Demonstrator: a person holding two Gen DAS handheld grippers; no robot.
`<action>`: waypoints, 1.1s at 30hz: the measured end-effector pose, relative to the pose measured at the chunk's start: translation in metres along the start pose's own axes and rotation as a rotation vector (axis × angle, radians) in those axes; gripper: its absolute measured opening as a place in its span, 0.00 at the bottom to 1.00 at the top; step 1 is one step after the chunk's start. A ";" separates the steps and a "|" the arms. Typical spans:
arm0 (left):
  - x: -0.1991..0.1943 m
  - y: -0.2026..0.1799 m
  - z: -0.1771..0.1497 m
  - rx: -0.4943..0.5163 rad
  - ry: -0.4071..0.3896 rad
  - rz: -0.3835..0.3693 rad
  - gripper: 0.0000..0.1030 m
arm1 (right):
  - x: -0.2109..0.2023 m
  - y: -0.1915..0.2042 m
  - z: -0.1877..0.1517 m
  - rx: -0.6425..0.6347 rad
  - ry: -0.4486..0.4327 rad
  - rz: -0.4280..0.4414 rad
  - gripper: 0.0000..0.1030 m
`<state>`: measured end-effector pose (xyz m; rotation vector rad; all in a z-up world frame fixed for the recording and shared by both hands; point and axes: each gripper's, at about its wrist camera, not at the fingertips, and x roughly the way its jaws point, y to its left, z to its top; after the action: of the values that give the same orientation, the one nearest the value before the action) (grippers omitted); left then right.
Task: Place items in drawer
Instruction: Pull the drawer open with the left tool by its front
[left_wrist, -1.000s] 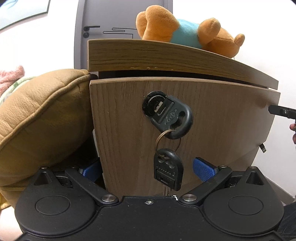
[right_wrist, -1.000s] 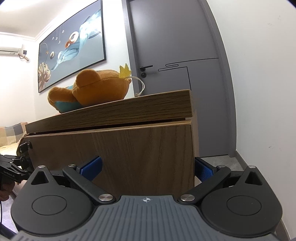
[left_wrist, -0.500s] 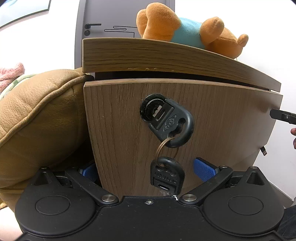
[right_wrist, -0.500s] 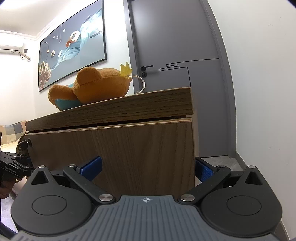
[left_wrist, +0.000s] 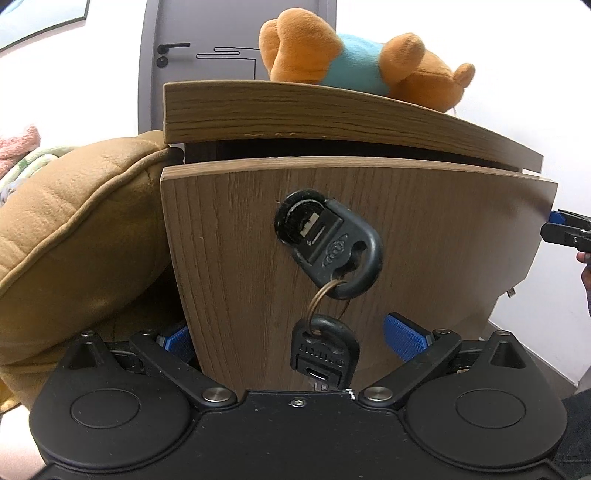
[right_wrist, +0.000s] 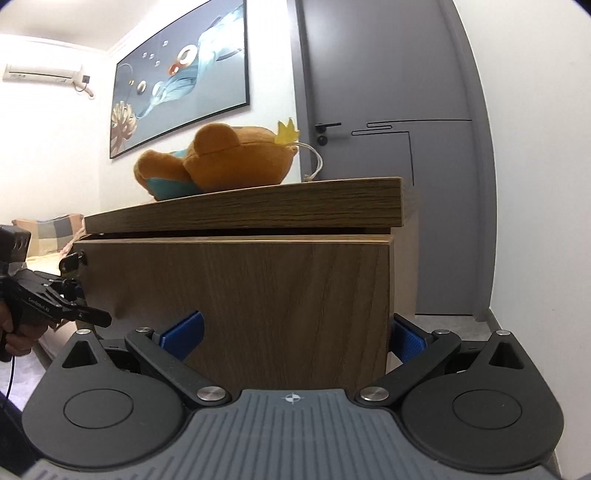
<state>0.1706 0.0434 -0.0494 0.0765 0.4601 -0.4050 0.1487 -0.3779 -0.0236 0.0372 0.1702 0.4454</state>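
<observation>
The left gripper (left_wrist: 295, 341) was held wide open, its blue pads (left_wrist: 404, 336) set either side of the lower part of the drawer front (left_wrist: 236, 258), nothing clamped between them. The right gripper (right_wrist: 293, 334) was likewise spread open, its blue pads (right_wrist: 183, 332) straddling the drawer front's right end, one pad just past the right corner. Whether any pad actually touched the wood could not be told.

Just beyond the left gripper, a black key (left_wrist: 332, 243) was seen seated in the round lock of the drawer front, with a second key (left_wrist: 325, 350) hung below it on a ring. Above the drawer front a dark gap was visible beneath the cabinet top (left_wrist: 332, 114), so the drawer was judged to be pulled out a little, not yet far enough to receive anything.

On the cabinet top, toward its right edge in the left wrist view, an orange plush bear (left_wrist: 354, 62) in a teal shirt was lying on its side. It was taken to be the item to be stowed. It was judged to be light, soft and compressible, unlikely to slip or break; a grasp across the torso or a limb would be expected to hold, though the fabric would give under the pads. A looped cord (right_wrist: 314, 162) near its head might snag on the drawer edge.

A tan leather cushion (left_wrist: 74, 229) was pressed against the cabinet's left side, and a grey door (right_wrist: 388, 110) stood behind.
</observation>
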 end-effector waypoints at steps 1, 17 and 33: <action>-0.002 -0.001 0.000 0.002 0.001 -0.002 0.97 | -0.002 0.001 -0.001 -0.007 0.004 0.004 1.00; -0.041 -0.036 -0.019 0.015 0.004 -0.047 0.97 | -0.052 0.018 -0.012 -0.025 0.004 0.076 1.00; -0.081 -0.056 -0.038 0.064 -0.002 -0.020 0.99 | -0.097 0.044 -0.020 -0.076 0.016 0.093 1.00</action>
<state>0.0666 0.0274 -0.0463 0.1336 0.4467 -0.4396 0.0406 -0.3798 -0.0254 -0.0334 0.1675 0.5450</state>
